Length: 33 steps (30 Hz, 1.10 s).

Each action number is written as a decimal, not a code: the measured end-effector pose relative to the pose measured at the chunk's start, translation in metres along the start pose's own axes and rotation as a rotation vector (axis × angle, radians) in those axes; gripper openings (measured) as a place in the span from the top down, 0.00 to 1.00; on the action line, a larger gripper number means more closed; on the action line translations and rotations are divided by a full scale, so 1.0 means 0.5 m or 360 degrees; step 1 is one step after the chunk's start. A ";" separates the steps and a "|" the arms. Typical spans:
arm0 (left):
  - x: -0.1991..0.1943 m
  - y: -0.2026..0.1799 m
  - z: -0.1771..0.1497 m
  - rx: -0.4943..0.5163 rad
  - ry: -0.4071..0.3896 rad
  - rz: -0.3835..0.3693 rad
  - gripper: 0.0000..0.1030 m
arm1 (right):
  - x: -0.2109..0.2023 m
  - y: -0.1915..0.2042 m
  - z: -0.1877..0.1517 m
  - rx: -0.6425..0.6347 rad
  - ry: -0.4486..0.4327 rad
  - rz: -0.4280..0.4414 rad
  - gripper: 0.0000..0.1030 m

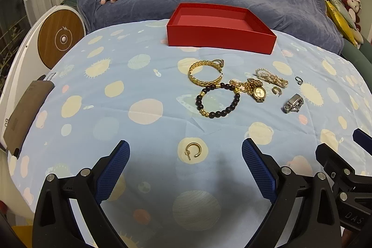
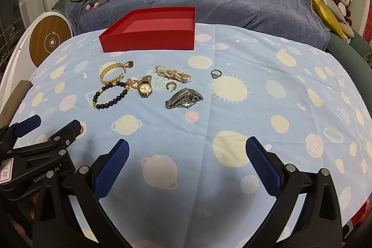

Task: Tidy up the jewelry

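Left wrist view: we see the red box (image 1: 220, 27) at upper centre, its floor bare as far as visible, so we judge nothing is sorted yet. Mid-frame right of centre lie the gold bangle (image 1: 205, 73), dark bead bracelet (image 1: 217, 100), gold watch (image 1: 259, 92), pearl bracelet (image 1: 270, 77), silver watch (image 1: 293, 103) and small ring (image 1: 298, 80). A gold hoop earring (image 1: 193, 150) sits low centre, between the spread fingers of the left gripper (image 1: 186, 156), which holds nothing. Right wrist view: the same cluster lies centre-left below the box; the right gripper (image 2: 187, 155) gapes wide over the planet-print cloth (image 2: 255, 108), empty. All pieces remain to move.
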<state>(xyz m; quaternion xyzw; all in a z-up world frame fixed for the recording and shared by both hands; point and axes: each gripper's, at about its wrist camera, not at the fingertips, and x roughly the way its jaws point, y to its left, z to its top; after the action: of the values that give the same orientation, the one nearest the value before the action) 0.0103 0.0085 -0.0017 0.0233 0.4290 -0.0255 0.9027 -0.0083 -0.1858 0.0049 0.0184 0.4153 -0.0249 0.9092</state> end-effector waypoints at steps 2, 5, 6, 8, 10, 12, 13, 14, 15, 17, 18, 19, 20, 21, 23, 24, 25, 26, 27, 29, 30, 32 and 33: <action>0.007 0.011 0.007 -0.0020 0.0006 -0.0002 0.08 | 0.008 -0.009 0.004 0.0018 0.0018 0.0004 0.05; 0.016 0.032 0.017 -0.0055 0.0009 0.0010 0.08 | 0.018 -0.018 0.010 0.0040 0.0031 0.0007 0.05; 0.021 0.041 0.021 -0.0073 0.0012 0.0008 0.08 | 0.020 -0.021 0.012 0.0042 0.0030 0.0006 0.05; 0.030 0.054 0.030 -0.0099 0.0024 -0.0012 0.08 | 0.024 -0.024 0.017 0.0046 0.0033 0.0011 0.05; 0.038 0.064 0.036 -0.0118 0.0029 -0.0020 0.08 | 0.031 -0.025 0.023 0.0047 0.0038 0.0017 0.05; 0.044 0.068 0.041 -0.0121 0.0031 -0.0017 0.08 | 0.039 -0.025 0.028 0.0041 0.0043 0.0024 0.05; 0.048 0.068 0.044 -0.0120 0.0032 -0.0019 0.08 | 0.043 -0.024 0.031 0.0038 0.0046 0.0027 0.05; 0.052 0.067 0.048 -0.0118 0.0034 -0.0022 0.08 | 0.047 -0.023 0.034 0.0035 0.0049 0.0033 0.05; 0.056 0.065 0.053 -0.0118 0.0035 -0.0023 0.08 | 0.054 -0.022 0.038 0.0032 0.0053 0.0038 0.05; 0.066 0.060 0.062 -0.0126 0.0043 -0.0025 0.08 | 0.067 -0.020 0.045 0.0038 0.0068 0.0046 0.05; 0.071 0.058 0.066 -0.0135 0.0051 -0.0036 0.08 | 0.074 -0.021 0.051 0.0046 0.0078 0.0060 0.06; 0.075 0.056 0.070 -0.0144 0.0058 -0.0053 0.08 | 0.081 -0.021 0.054 0.0054 0.0086 0.0072 0.07; 0.078 0.052 0.071 -0.0146 0.0062 -0.0064 0.08 | 0.088 -0.019 0.058 0.0054 0.0092 0.0083 0.10; 0.080 0.046 0.072 -0.0137 0.0065 -0.0074 0.08 | 0.095 -0.016 0.061 0.0047 0.0097 0.0084 0.12; 0.085 0.033 0.069 -0.0103 0.0074 -0.0082 0.08 | 0.112 -0.012 0.066 0.0024 0.0118 0.0088 0.22; 0.087 0.026 0.067 -0.0087 0.0079 -0.0090 0.08 | 0.120 -0.010 0.068 0.0011 0.0125 0.0092 0.24; 0.088 0.022 0.065 -0.0073 0.0082 -0.0094 0.08 | 0.129 -0.009 0.070 0.0002 0.0135 0.0089 0.27; 0.089 0.018 0.063 -0.0059 0.0084 -0.0093 0.08 | 0.137 -0.010 0.073 0.0007 0.0144 0.0088 0.29; 0.090 0.015 0.061 -0.0049 0.0086 -0.0098 0.08 | 0.142 -0.013 0.075 0.0022 0.0149 0.0093 0.29; 0.092 0.012 0.059 -0.0035 0.0088 -0.0105 0.08 | 0.152 -0.018 0.077 0.0062 0.0171 0.0116 0.33; 0.093 0.013 0.059 -0.0031 0.0088 -0.0106 0.08 | 0.156 -0.020 0.078 0.0085 0.0189 0.0142 0.35; 0.095 0.016 0.059 -0.0031 0.0091 -0.0102 0.08 | 0.167 -0.020 0.080 0.0115 0.0216 0.0176 0.38; 0.096 0.017 0.059 -0.0036 0.0096 -0.0104 0.08 | 0.170 -0.017 0.080 0.0114 0.0214 0.0175 0.39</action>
<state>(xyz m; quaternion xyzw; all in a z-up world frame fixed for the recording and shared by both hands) 0.0639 0.0139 -0.0201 -0.0002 0.4567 -0.0495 0.8882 0.0770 -0.1991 -0.0332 0.0752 0.4726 0.0115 0.8780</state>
